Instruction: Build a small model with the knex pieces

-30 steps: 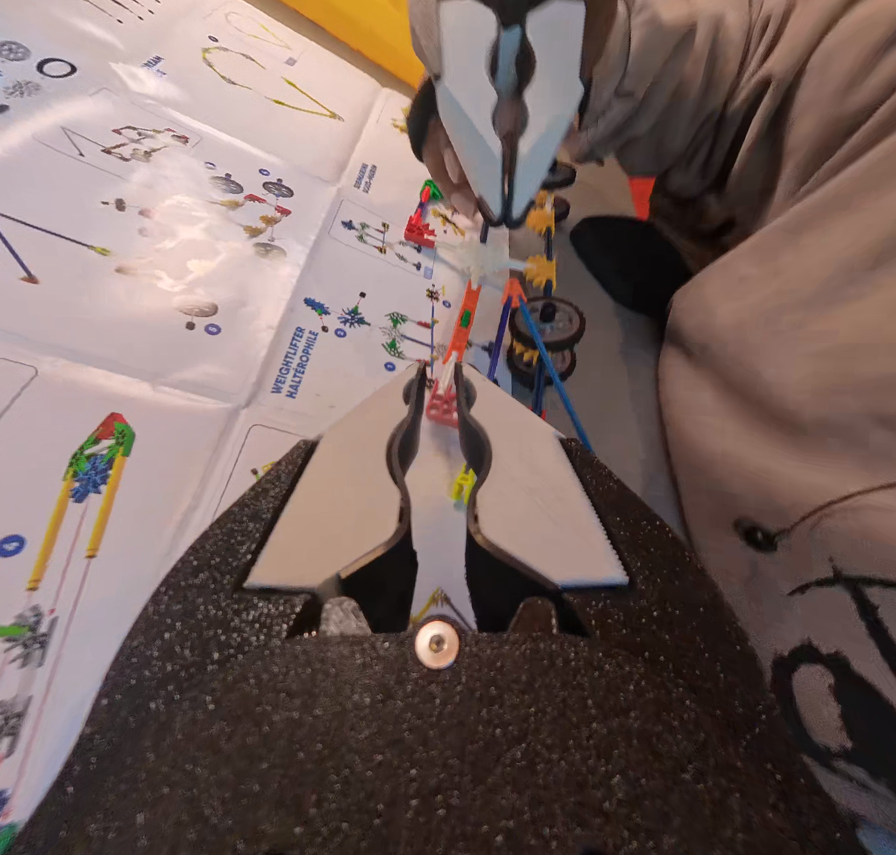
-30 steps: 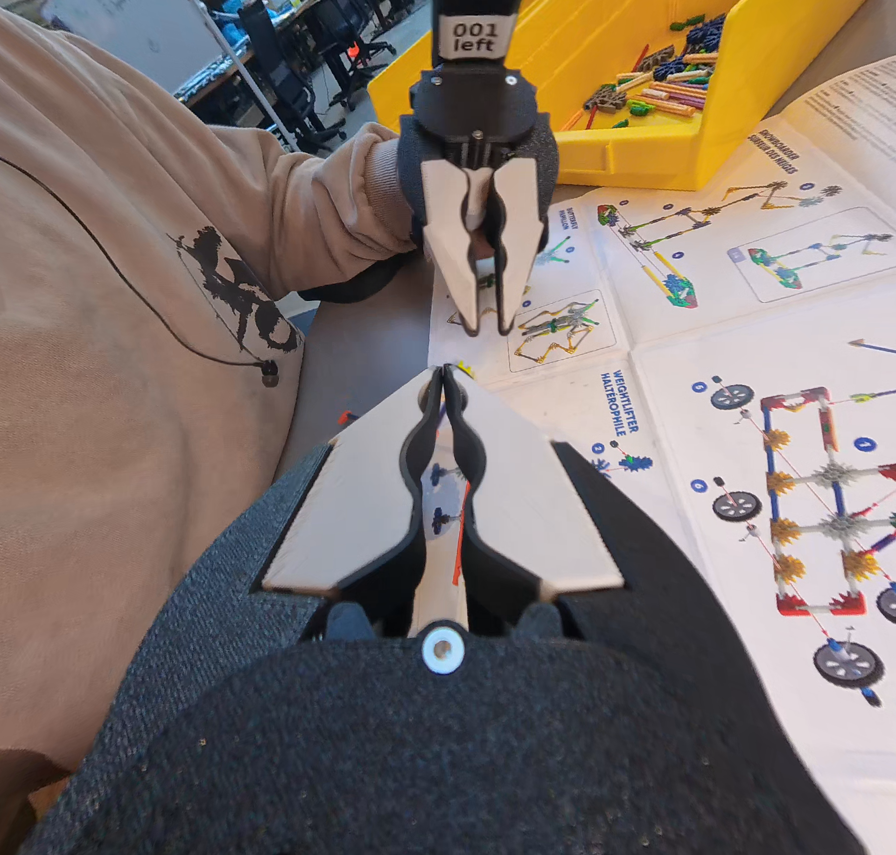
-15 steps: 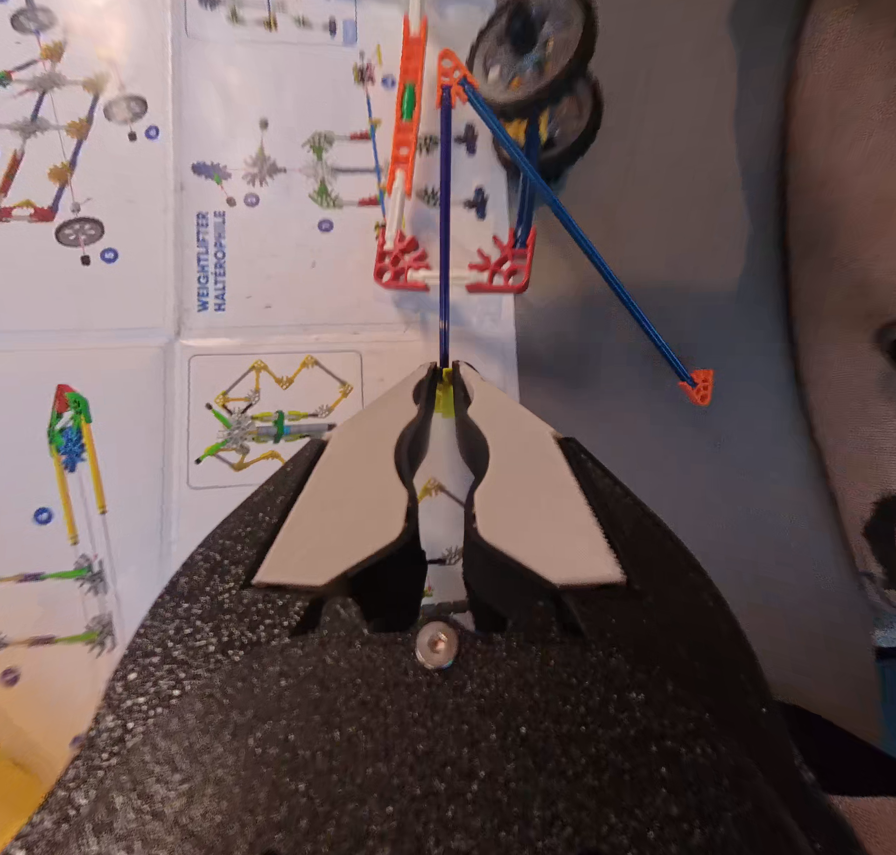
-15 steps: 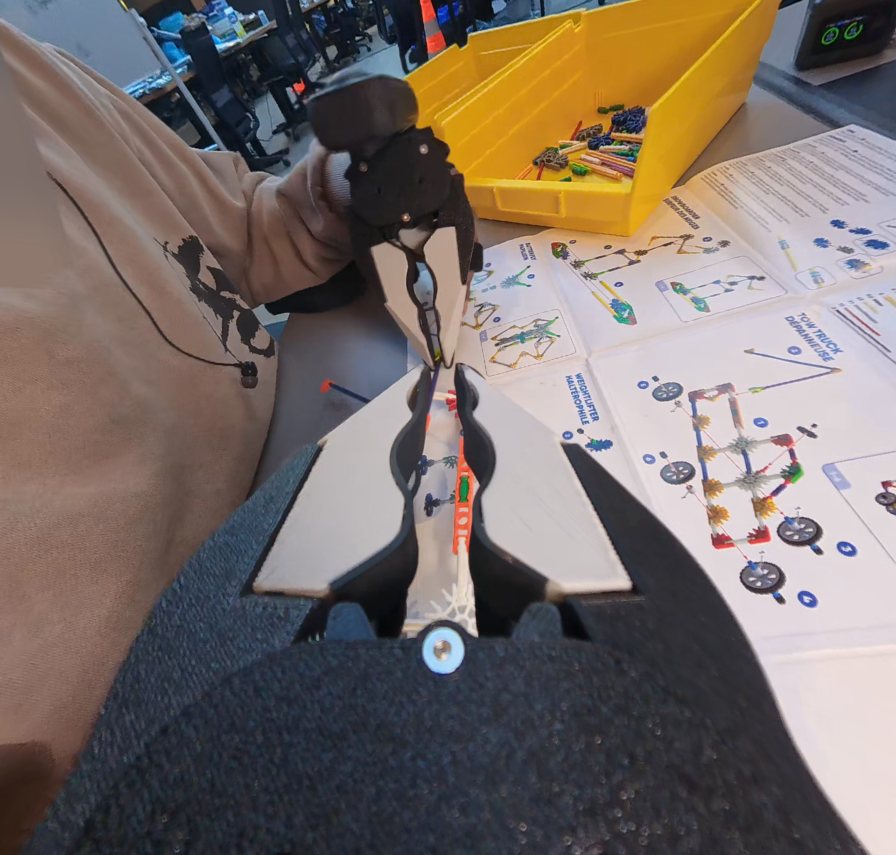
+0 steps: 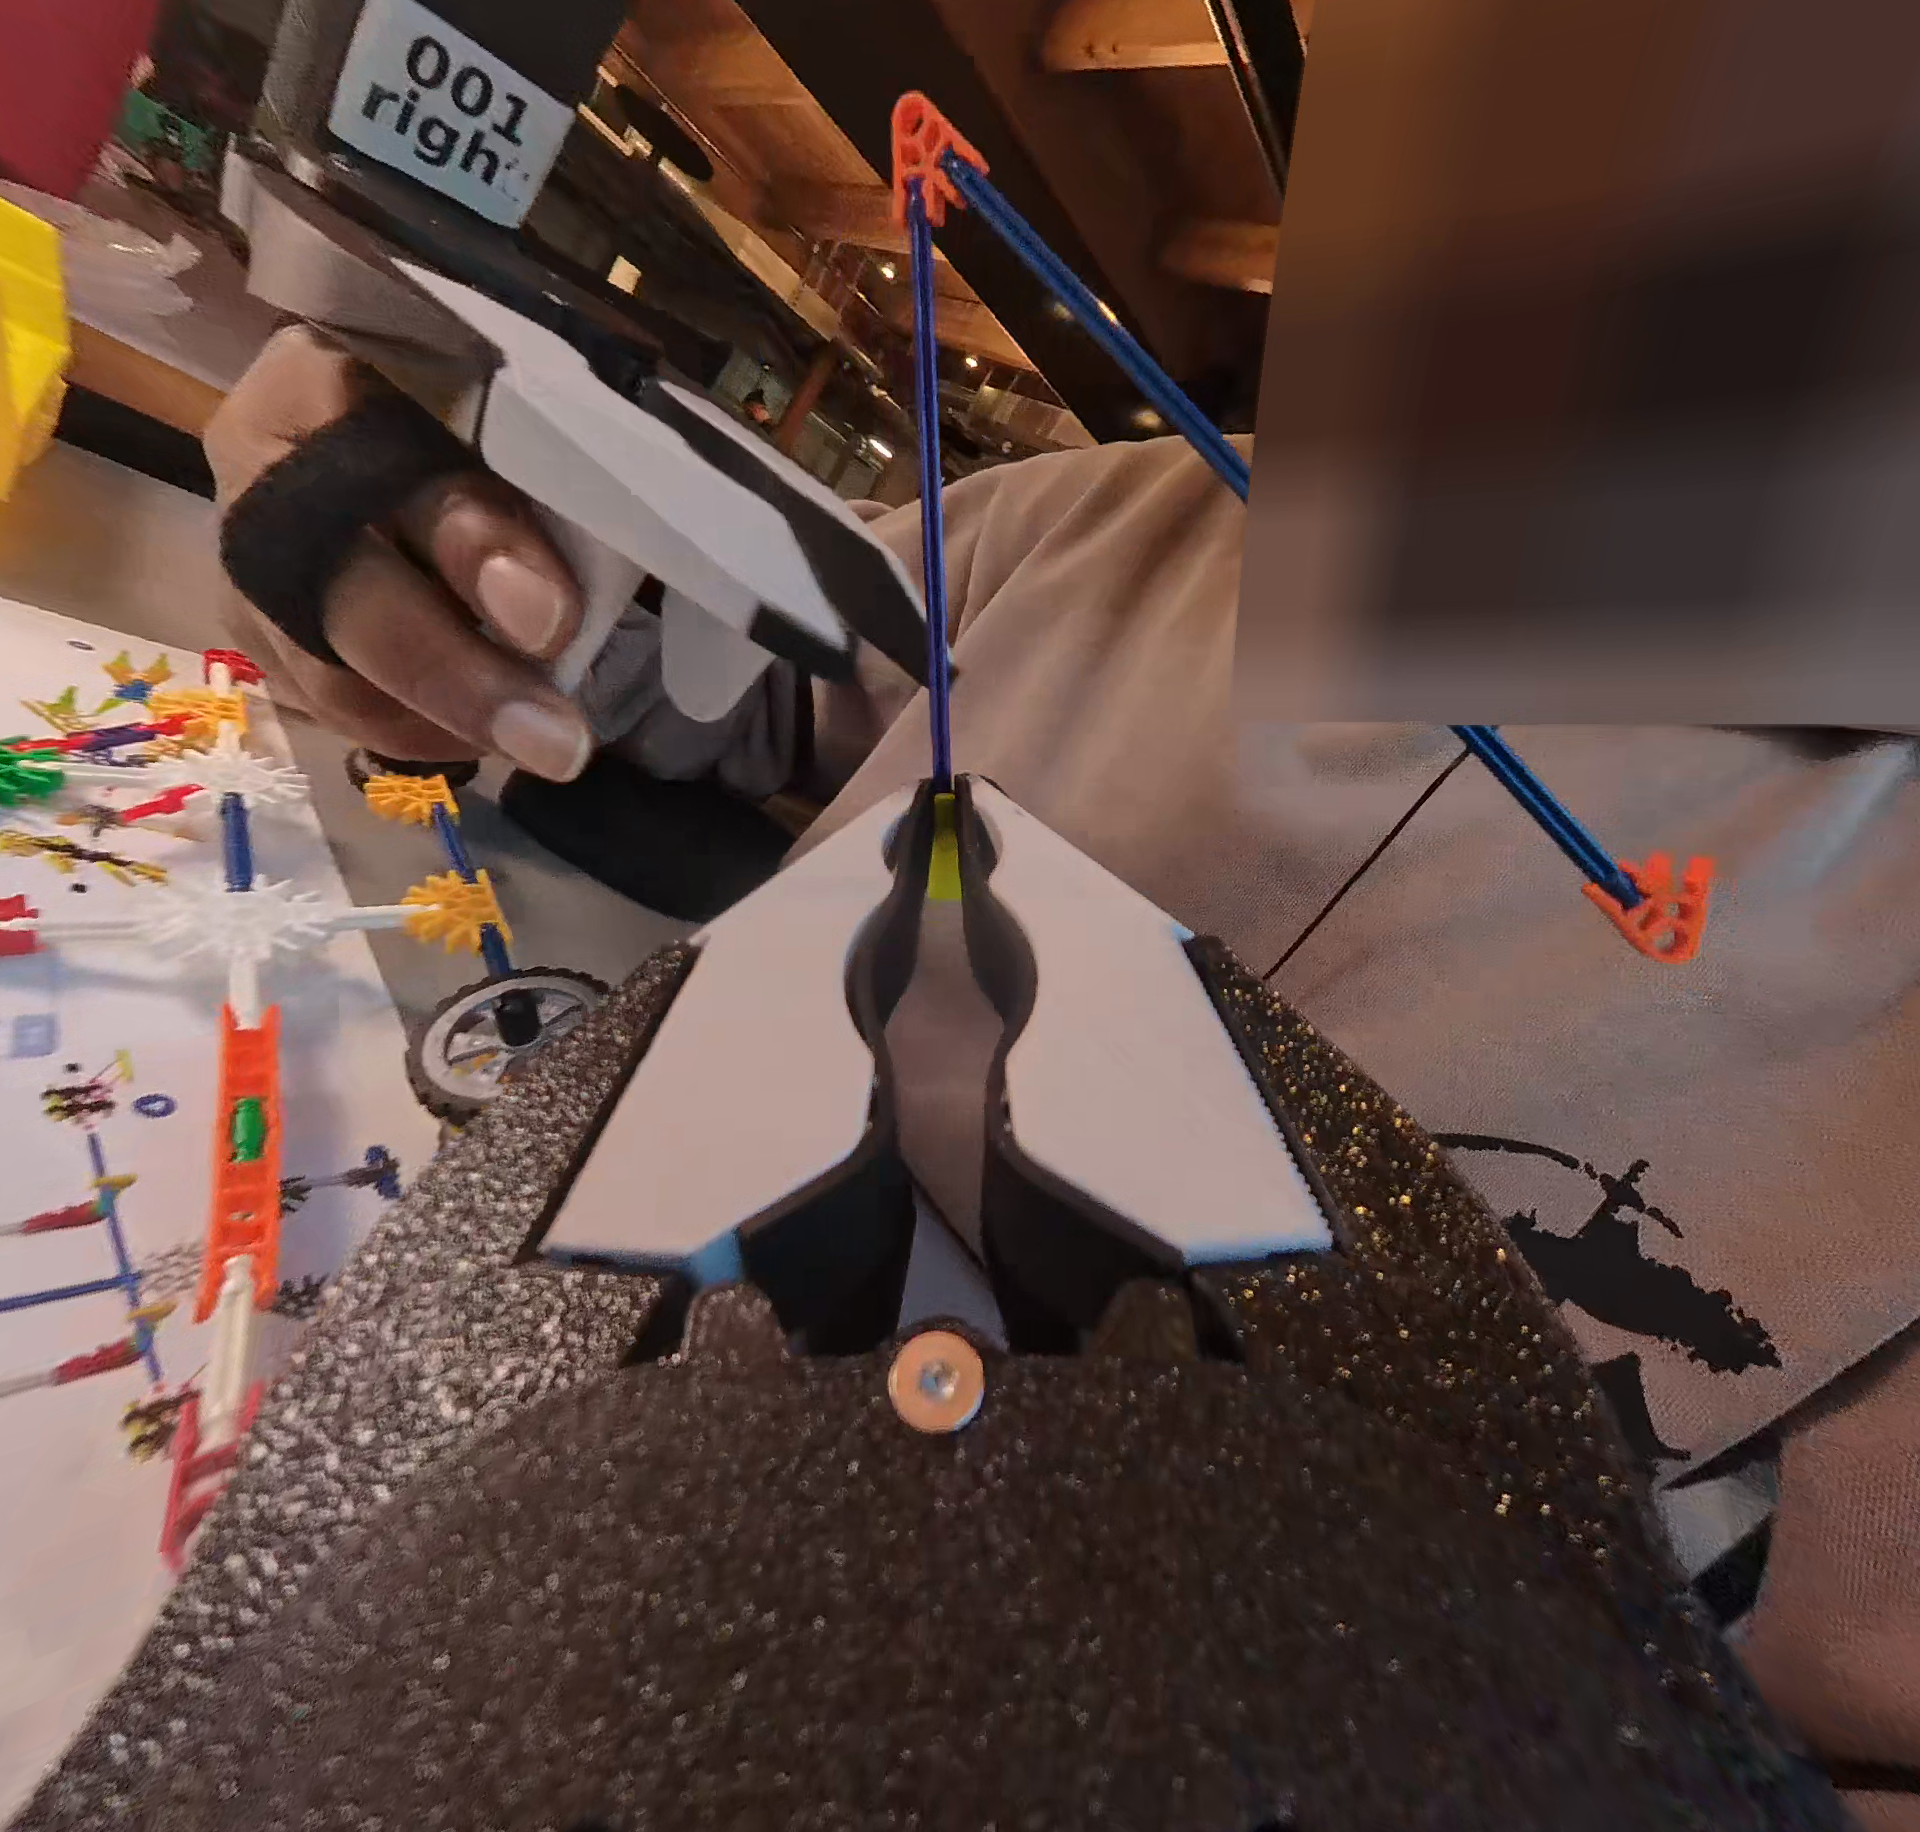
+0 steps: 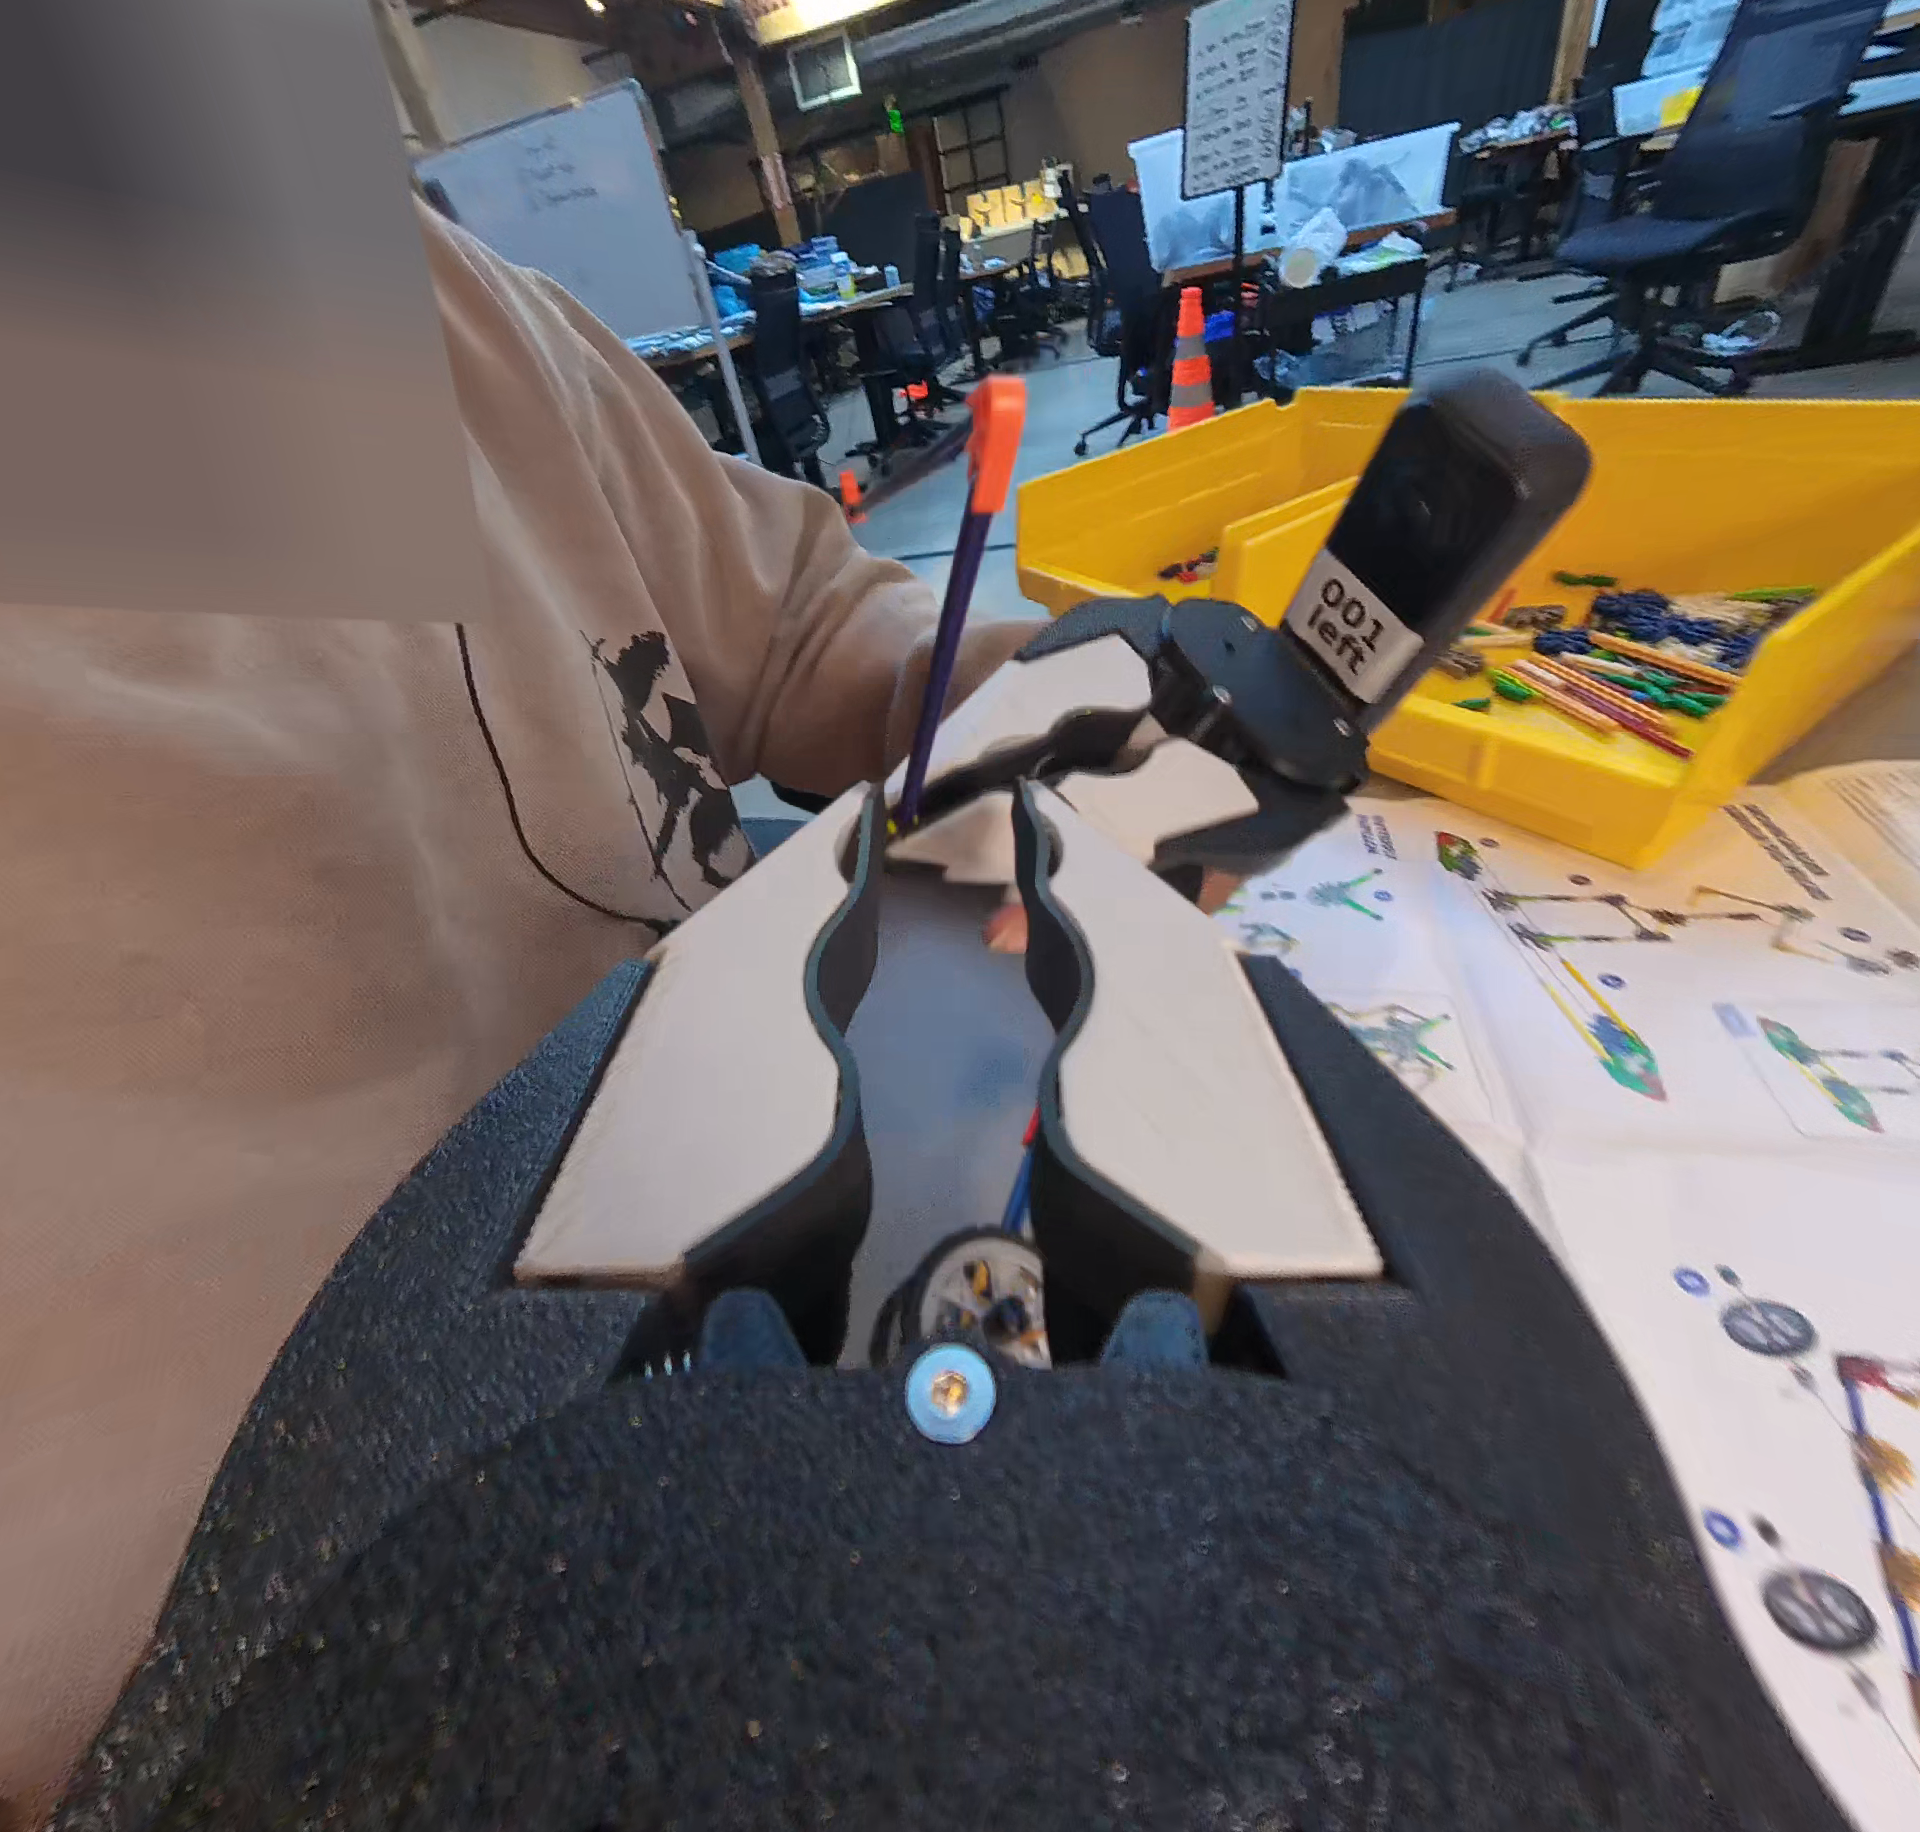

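Observation:
My left gripper (image 5: pixel 940 785) is shut on a small yellow connector (image 5: pixel 942 863) at the end of a blue rod (image 5: pixel 928 483). The rod stands up to an orange connector (image 5: pixel 925 156). A second blue rod (image 5: pixel 1091 307) slants down from there to another orange connector (image 5: pixel 1657 909). My right gripper (image 6: pixel 951 811) is open and holds nothing. The blue rod (image 6: pixel 940 660) rises just beside its left fingertip (image 6: pixel 873 826), with the orange connector (image 6: pixel 992 442) on top. The left gripper (image 6: pixel 1247 702) lies close in front of the right one.
A rod-and-connector model with wheels (image 5: pixel 239 1055) lies on a white instruction sheet (image 6: pixel 1662 1107) on the table. A yellow bin (image 6: pixel 1558 774) with several loose parts stands behind the sheet. A person's beige sweatshirt (image 6: pixel 364 847) is close on the left.
The left gripper shut on the yellow connector and lifted the blue rods off the sheet into the air. The right gripper opened and came up beside the rod.

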Demonstrator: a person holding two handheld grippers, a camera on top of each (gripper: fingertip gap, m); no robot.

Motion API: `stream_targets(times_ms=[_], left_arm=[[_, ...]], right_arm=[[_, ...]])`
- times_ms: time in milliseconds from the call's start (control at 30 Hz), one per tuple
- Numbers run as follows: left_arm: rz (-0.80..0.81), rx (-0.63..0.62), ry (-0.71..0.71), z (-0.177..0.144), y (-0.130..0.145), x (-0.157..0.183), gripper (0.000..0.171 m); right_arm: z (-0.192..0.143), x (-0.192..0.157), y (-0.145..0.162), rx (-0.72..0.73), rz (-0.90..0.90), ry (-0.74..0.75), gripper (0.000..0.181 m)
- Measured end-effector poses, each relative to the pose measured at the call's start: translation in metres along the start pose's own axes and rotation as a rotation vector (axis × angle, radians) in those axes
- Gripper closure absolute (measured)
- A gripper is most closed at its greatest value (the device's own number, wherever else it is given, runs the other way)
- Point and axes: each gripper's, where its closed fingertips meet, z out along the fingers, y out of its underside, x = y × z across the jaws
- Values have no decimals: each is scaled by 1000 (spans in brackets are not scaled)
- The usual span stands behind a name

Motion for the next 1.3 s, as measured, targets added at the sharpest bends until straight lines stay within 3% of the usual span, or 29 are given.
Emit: stream_targets(times_ms=[33, 100, 167, 333, 500, 633, 900, 1300], left_arm=[[-11, 3, 18, 5, 1, 1, 170], [-20, 25, 24, 9, -2, 0, 170], [-6, 59, -26, 5, -6, -4, 169], [159, 98, -386, -21, -22, -27, 149], [383, 13, -748, -35, -33, -48, 146], [413, 5, -845, -38, -35, -55, 156], [341, 10, -750, -36, -32, -46, 165], [26, 204, -194, 2, -33, 1, 165]], right_arm=[[7, -4, -2, 4, 13, -24, 159], [15, -16, -2, -10, 34, -94, 180], [15, -10, -4, -8, 68, -57, 180], [-7, 31, -18, 124, 302, 172, 180], [-21, 56, -15, 234, 466, 330, 181], [-17, 61, -13, 262, 480, 377, 180], [-11, 55, -17, 239, 402, 346, 180], [-1, 2, -42, 220, 172, 16, 181]])
